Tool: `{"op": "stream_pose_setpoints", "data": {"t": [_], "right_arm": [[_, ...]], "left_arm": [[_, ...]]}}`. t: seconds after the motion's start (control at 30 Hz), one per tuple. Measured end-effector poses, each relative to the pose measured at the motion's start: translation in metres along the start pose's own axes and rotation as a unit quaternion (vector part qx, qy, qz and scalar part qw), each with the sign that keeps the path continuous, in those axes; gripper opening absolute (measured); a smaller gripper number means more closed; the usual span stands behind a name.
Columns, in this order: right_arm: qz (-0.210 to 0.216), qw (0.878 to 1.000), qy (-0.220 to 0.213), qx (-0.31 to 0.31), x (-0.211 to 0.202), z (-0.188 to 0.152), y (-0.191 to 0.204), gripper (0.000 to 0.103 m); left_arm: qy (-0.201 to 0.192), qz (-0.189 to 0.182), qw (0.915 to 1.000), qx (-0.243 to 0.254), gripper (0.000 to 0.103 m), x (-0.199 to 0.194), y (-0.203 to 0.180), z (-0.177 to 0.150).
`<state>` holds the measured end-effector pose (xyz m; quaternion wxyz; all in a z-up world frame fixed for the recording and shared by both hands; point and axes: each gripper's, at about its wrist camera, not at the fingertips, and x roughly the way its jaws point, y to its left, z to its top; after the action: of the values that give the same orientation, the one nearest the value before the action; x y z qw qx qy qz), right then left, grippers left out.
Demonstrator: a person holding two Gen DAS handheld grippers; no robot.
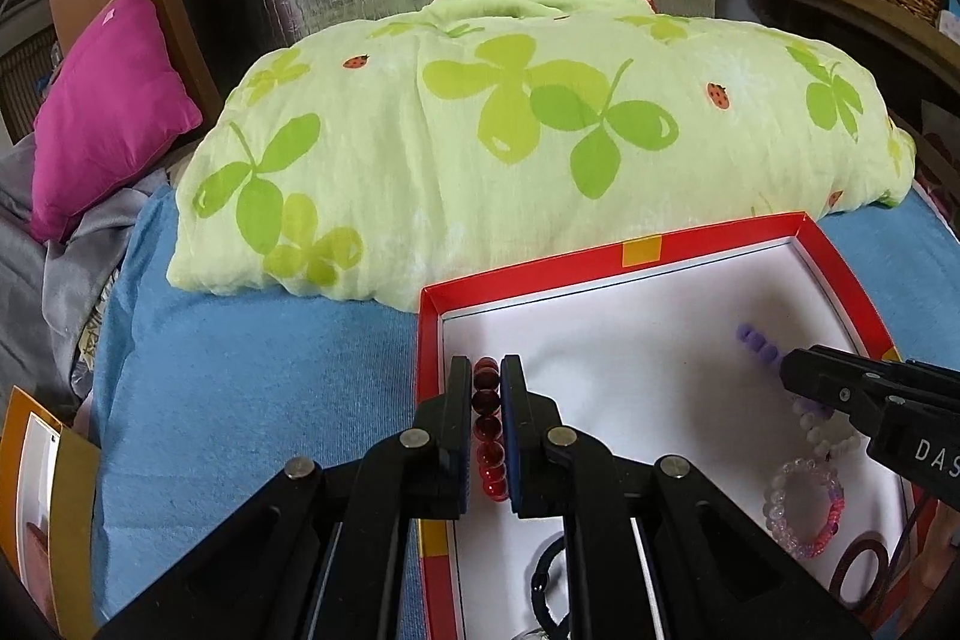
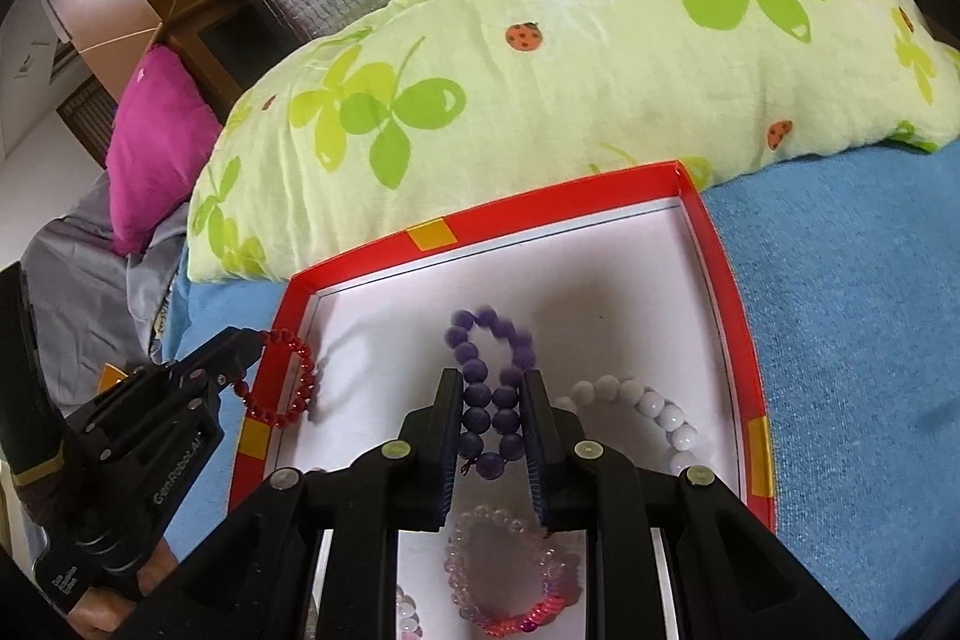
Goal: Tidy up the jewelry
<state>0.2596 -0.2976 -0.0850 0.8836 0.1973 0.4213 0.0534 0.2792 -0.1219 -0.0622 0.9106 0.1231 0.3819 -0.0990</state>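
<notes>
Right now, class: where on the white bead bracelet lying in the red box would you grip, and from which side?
Grip the white bead bracelet on its exposed right-hand arc, coming from above. It lies flat on the red box floor, and its left part sits behind the right hand-held gripper.

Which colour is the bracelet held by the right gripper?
Purple bracelet in the right gripper; right wrist view shows it best.

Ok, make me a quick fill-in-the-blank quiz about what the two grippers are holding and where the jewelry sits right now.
1. The left gripper is shut on a bracelet of ____ beads.
2. The right gripper is shut on the ____ bead bracelet.
3. The white bead bracelet lies inside the box, whose rim is ____.
4. Behind the box lies a green pillow printed with clover leaves and ____.

Missing words: red; purple; red; ladybugs
</notes>
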Motion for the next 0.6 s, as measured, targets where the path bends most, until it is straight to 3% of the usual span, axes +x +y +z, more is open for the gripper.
{"op": "stream_pose_setpoints", "data": {"t": [0.37,0.6], "right_arm": [[0.0,1.0,-0.009,0.004,-0.009,-0.002,-0.003,0.022],[-0.001,1.0,-0.017,0.0,-0.019,-0.005,-0.001,0.022]], "left_arm": [[0.016,0.001,0.9999,0.003,0.011,0.002,-0.003,-0.005],[0.011,0.01,0.9999,-0.005,0.043,-0.009,-0.002,-0.008]]}}
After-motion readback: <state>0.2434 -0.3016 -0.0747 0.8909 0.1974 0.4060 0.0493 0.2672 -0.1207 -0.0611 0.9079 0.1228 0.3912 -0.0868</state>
